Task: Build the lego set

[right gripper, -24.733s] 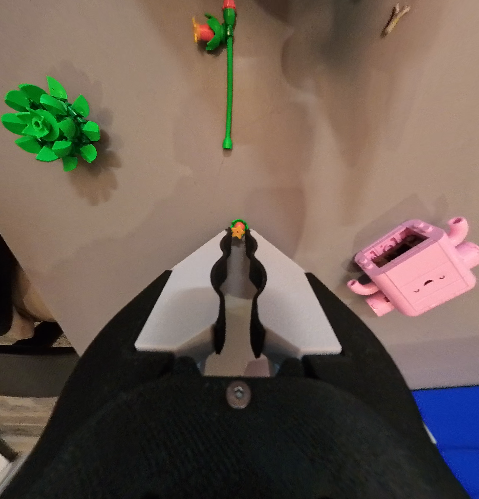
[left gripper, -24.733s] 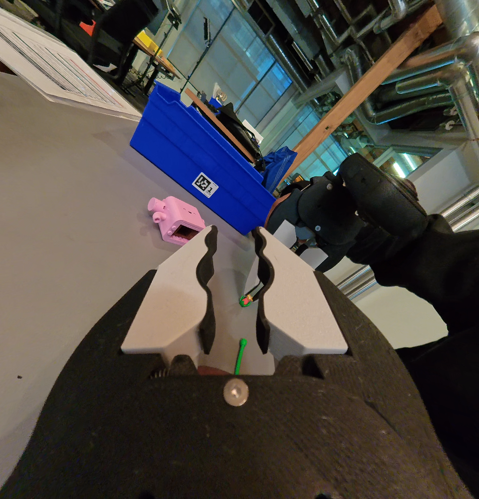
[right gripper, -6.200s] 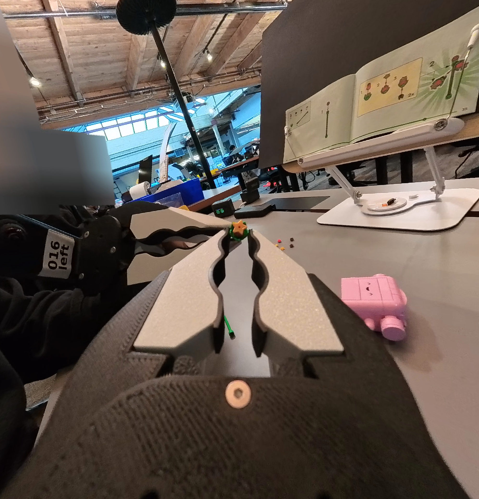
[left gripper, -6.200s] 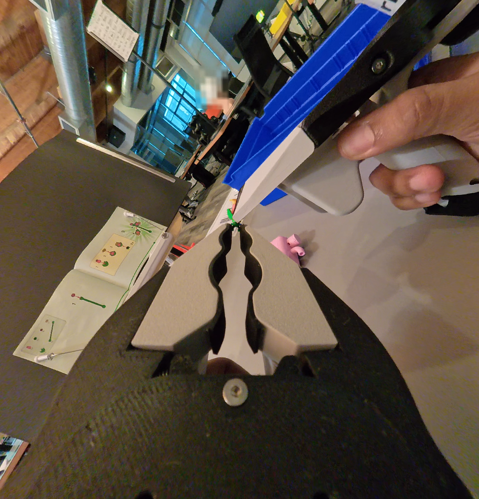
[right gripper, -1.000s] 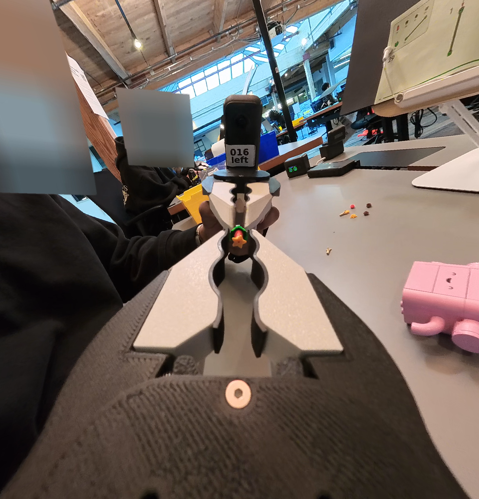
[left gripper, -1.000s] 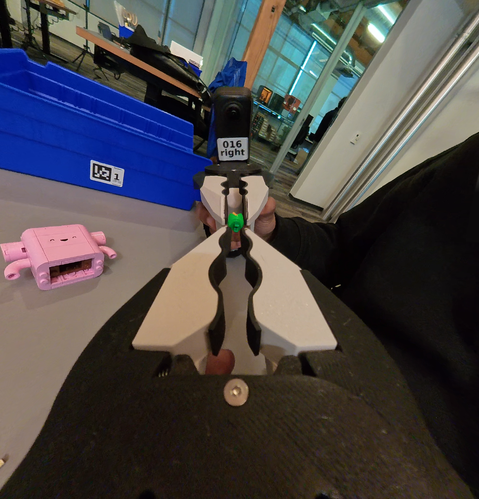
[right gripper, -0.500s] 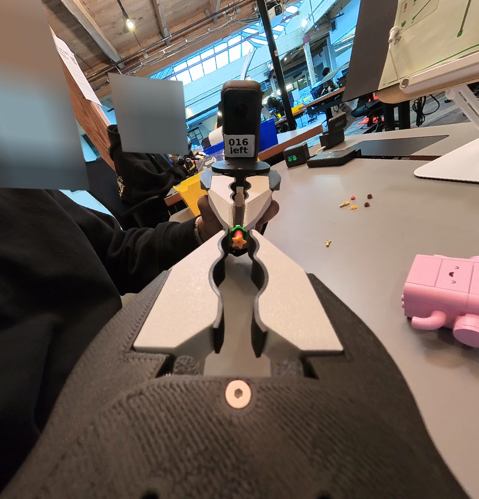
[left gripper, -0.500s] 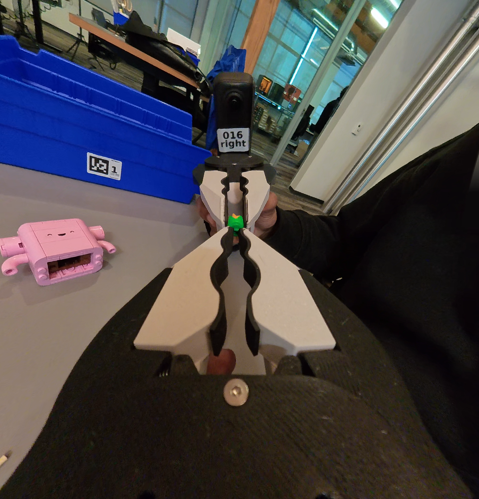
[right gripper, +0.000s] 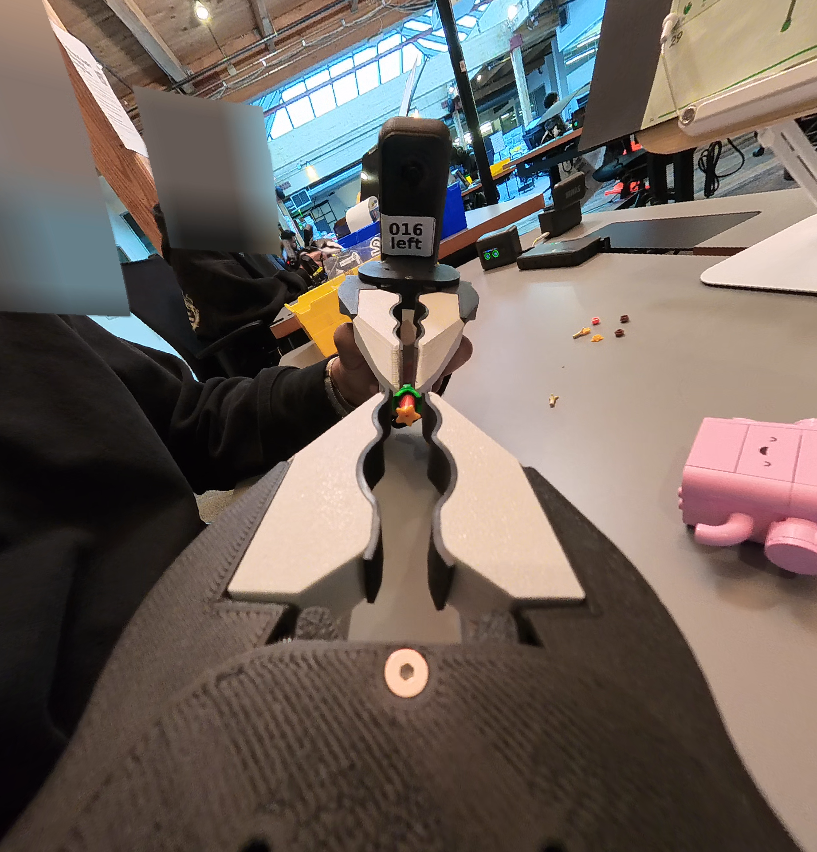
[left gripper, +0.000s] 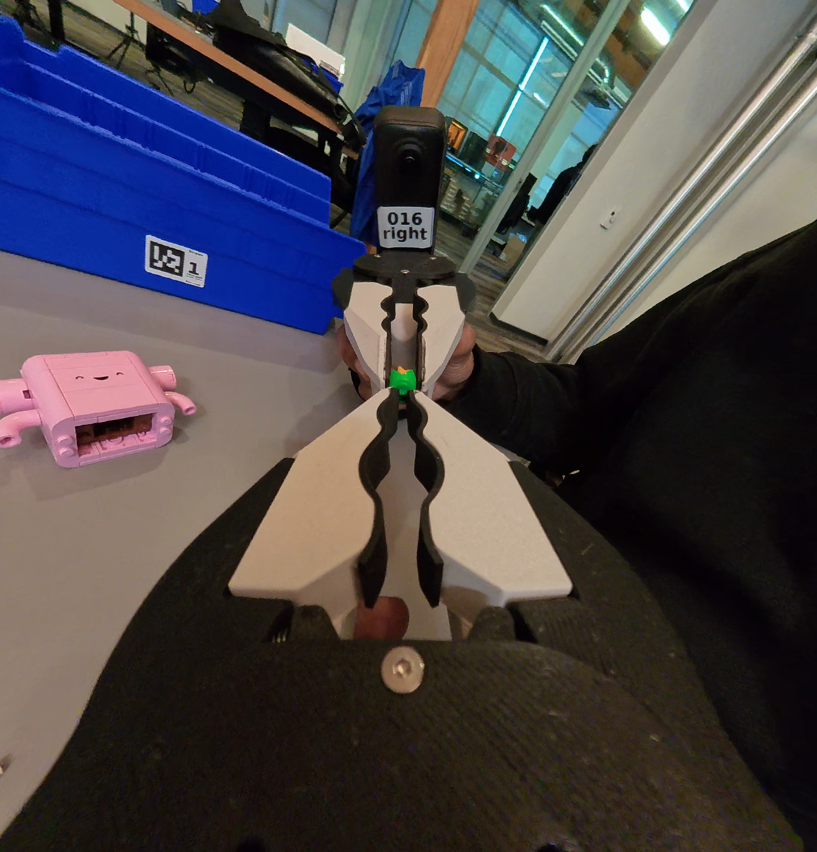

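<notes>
My left gripper (left gripper: pixel 399 400) is shut on a thin green stem (left gripper: pixel 401 402), seen end-on at its tips. My right gripper (right gripper: pixel 405 408) is shut on a small flower bud (right gripper: pixel 405 410) with a green cup, a red middle and an orange star. The two grippers face each other tip to tip above the grey table's (left gripper: pixel 121 530) near edge. The bud (left gripper: pixel 401 379) meets the stem end. The right gripper (left gripper: pixel 403 369) shows in the left wrist view, and the left gripper (right gripper: pixel 404 385) in the right wrist view. Most of the stem is hidden.
A pink lego box with a face (left gripper: pixel 93 410) lies on the table, also in the right wrist view (right gripper: pixel 766 479). A blue bin (left gripper: pixel 121 184) stands behind it. Small loose pieces (right gripper: pixel 598 329) and a tan piece (right gripper: pixel 553 400) lie farther off. A booklet stand (right gripper: pixel 775 272) is at the back right. My two grippers' fingertips are within a few centimetres of each other.
The two grippers have drawn closer together, tip to tip, so the bud now sits against the stem end. Both stay shut on their pieces.
</notes>
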Available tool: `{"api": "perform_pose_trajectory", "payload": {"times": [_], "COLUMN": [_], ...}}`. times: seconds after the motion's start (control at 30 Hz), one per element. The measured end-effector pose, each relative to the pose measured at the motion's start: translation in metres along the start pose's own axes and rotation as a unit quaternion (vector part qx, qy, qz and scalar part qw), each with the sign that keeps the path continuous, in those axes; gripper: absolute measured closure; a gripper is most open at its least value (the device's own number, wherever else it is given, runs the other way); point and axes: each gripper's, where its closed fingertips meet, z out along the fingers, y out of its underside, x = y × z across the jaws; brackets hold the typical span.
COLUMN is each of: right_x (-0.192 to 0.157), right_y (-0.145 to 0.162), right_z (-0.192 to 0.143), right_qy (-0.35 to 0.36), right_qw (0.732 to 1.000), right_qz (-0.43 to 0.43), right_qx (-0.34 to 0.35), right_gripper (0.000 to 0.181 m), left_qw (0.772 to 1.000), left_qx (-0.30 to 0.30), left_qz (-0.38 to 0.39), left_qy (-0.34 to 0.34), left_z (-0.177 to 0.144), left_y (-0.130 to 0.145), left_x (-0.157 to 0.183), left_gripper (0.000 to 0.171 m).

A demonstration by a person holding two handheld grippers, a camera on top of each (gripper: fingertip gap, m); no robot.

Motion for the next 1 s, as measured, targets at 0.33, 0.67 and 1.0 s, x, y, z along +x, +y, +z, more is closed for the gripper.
{"api": "perform_pose_trajectory", "payload": {"times": [0.33, 0.67, 1.0], "right_x": [0.001, 0.0033, 0.0048], "right_y": [0.0023, 0.002, 0.004], "right_z": [0.001, -0.0002, 0.0025], "right_qy": [0.001, 0.008, 0.018], "right_qw": [1.0, 1.0, 1.0], "right_qz": [0.007, 0.008, 0.004], "right_qx": [-0.003, -0.004, -0.009], "right_gripper": [0.171, 0.171, 0.172], "left_qw": [1.0, 1.0, 1.0], "left_qx": [-0.005, 0.004, 0.001], "left_qz": [-0.014, -0.018, -0.018], "left_qy": [0.003, -0.002, -0.008], "left_z": [0.0, 0.0014, 0.002], "left_y": [0.0023, 0.001, 0.0027], "left_x": [-0.0014, -0.0034, -0.0058], "left_gripper": [0.171, 0.171, 0.171]}}
